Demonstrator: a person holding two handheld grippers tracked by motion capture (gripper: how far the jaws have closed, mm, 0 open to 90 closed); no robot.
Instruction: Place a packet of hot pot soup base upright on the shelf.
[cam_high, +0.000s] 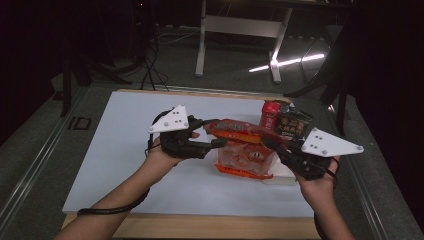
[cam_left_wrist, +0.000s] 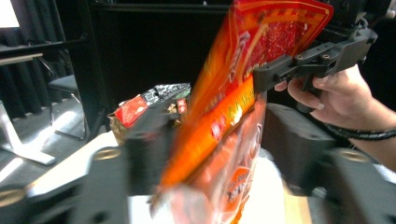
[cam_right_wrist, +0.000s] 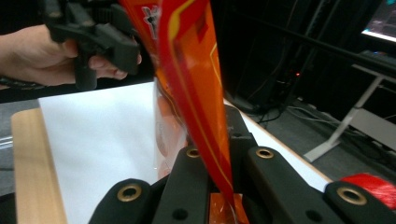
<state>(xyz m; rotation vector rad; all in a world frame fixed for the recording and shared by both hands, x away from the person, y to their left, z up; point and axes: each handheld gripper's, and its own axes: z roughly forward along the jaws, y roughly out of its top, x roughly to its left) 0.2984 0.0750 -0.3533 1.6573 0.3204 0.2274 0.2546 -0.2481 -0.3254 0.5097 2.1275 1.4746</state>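
Orange snack bag (cam_high: 243, 145) hangs above the white board (cam_high: 125, 150), strung between both grippers. Beside the bag, the left gripper (cam_high: 212, 132) has jaws parted, its top edge loose between them (cam_left_wrist: 210, 135). At the bag's other end, the right gripper (cam_right_wrist: 219, 186) pinches the seal tight; that grip should stay firm while the left re-bites.

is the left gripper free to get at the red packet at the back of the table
Probably, though not directly. The left gripper has its jaws apart around the orange snack bag, which the right gripper pinches; that bag hangs between it and the red packet.
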